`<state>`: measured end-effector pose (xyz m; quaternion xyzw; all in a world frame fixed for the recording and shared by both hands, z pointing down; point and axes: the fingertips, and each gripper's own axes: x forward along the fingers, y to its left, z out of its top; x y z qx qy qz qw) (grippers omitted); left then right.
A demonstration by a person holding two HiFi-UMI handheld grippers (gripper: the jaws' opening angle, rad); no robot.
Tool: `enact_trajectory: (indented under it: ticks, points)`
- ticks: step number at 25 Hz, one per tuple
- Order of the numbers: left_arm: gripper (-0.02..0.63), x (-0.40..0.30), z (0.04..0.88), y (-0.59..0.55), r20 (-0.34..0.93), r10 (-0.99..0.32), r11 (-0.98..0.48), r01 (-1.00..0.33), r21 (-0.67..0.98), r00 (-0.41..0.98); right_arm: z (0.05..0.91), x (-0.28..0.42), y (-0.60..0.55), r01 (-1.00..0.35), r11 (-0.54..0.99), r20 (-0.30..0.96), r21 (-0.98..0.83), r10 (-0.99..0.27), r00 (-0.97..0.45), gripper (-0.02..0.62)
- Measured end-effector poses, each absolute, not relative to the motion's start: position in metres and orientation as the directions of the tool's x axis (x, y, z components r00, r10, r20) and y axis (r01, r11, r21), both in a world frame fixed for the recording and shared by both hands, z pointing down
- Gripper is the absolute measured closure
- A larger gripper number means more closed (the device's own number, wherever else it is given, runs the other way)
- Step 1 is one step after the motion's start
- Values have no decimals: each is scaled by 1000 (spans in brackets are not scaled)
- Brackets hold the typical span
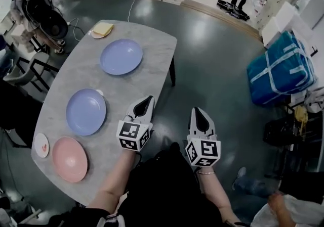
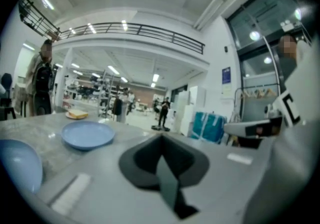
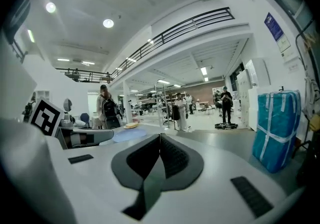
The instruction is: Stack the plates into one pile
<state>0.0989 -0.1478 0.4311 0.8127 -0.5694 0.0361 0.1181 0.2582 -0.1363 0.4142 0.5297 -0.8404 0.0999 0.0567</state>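
My left claw is pressed fully together with nothing between its jaws, as its own gripper view shows plainly, and it hangs nearly level over the near right edge of the surface. My right claw is closed just the same and empty, and it sits beside the left one but off the surface, above the dark floor. Neither claw touches a plate. The plates lie apart, each flat on the grey stone-patterned top. The nearer blue plate is just left of my left claw, the farther blue plate is beyond it towards the far end, and the pink plate is at the near left corner. A small white saucer sits just beside the pink plate at the edge. At the far end a small dish carries a yellow item. Well off to my right, a blue bag stands on the floor.
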Motion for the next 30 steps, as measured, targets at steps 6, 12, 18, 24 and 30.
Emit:
enact_trajectory:
  ticks: [6, 12, 18, 24, 30]
  points:
    - [600, 43, 431, -162, 199, -966, -138, -979, 148, 166, 414, 193, -186, -788, 607, 198, -107, -764, -615, 589]
    - [600, -15, 432, -151, 211, -972, 130, -982, 140, -98, 415, 115, -216, -579, 806, 189, -121, -554, -811, 589]
    - [600, -59, 436, -133, 234, -924, 339, -931, 137, -302, 417, 53, -223, -395, 910, 197, -125, -368, -909, 589]
    - [600, -76, 448, -121, 257, -859, 485, -865, 133, -442, 429, 27, -233, -272, 952, 210, -138, -240, -948, 589]
    - [600, -91, 457, -108, 280, -809, 566, -813, 134, -517, 439, 5, -232, -199, 968, 227, -153, -161, -961, 589]
